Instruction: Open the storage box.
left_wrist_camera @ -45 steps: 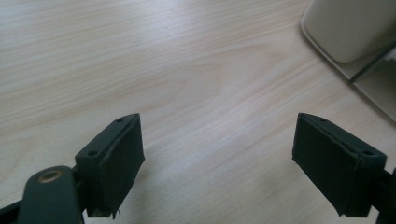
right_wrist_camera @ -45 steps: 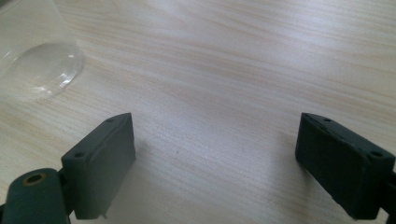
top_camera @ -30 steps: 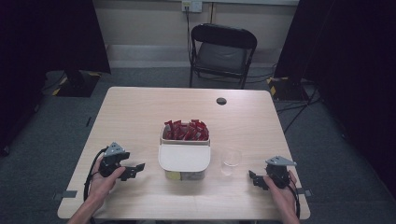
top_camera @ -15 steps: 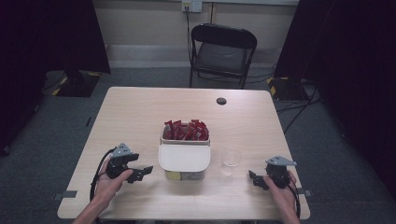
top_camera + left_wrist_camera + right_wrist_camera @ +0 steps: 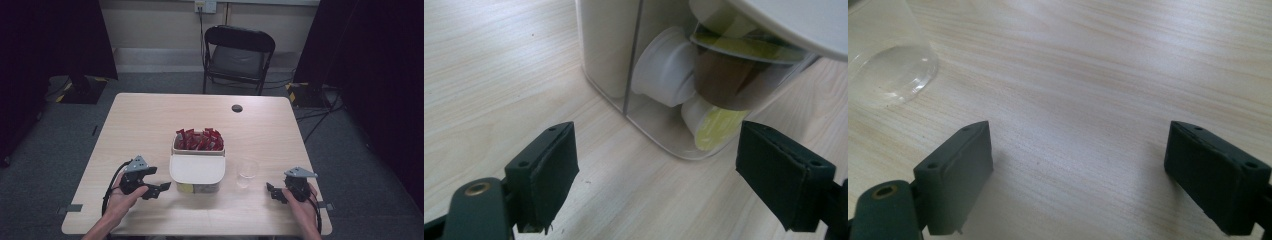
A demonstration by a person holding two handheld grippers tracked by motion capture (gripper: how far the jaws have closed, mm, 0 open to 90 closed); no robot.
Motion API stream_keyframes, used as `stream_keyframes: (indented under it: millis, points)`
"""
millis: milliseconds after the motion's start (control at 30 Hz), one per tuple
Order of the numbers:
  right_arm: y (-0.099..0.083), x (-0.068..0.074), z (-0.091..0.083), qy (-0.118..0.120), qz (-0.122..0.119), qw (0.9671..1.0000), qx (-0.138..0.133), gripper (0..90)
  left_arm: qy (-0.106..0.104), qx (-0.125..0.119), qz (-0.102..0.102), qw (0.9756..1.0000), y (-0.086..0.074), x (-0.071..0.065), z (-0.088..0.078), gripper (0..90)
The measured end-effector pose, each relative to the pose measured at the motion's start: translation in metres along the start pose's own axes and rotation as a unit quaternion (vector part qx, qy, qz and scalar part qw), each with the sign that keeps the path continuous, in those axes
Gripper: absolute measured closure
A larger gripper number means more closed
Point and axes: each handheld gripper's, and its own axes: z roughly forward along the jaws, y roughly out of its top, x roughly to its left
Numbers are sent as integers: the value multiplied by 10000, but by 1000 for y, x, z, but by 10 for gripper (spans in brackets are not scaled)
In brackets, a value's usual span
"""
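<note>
Box (image 5: 197, 169): mid-bench (image 5: 150, 120), lid half on, red packets in the open back.
Left gripper (image 5: 159, 189): just left of box, fingers spread, empty.
Right gripper (image 5: 273, 192): right of box, near cup (image 5: 247, 171), fingers spread, empty.

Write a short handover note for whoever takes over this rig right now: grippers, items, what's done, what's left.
Left gripper: open, empty, fingers aimed at the near left corner of the container.
Right gripper: open, empty, low over the table beside the clear cup.
Container: white lid covers its near part; red packets show at the far end, pods in the near part.
Done: nothing gripped.
Left: probably the lid or container first.
</note>
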Motion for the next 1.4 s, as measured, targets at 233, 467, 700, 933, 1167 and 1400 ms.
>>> stream_keyframes:
  millis: [233, 467, 700, 933, 1167, 1400]
  points:
    - [0, 0, 0, -1, -1, 10000, 0, 115, -122, -76, -80, 9999, 6, -3, 4, 170]
    - [0, 0, 0, -10, -7, 10000, -4, 115, -292, -119, -19, 9995, 11, -11, 7, 169]
    - [0, 0, 0, -5, -4, 10000, -5, 115, -426, -254, -10, 9988, 19, -9, 1, 153]
    - [0, 0, 0, -5, -4, 10000, -4, 115, -484, -319, -16, 9983, 20, -10, 0, 157]
    - [0, 0, 0, -4, -3, 10000, -3, 115, -547, -412, -7, 9977, 25, -9, -3, 160]
    - [0, 0, 0, 1, -6, 10000, -6, 116, -627, -320, 82, 9975, 35, -8, -5, 163]
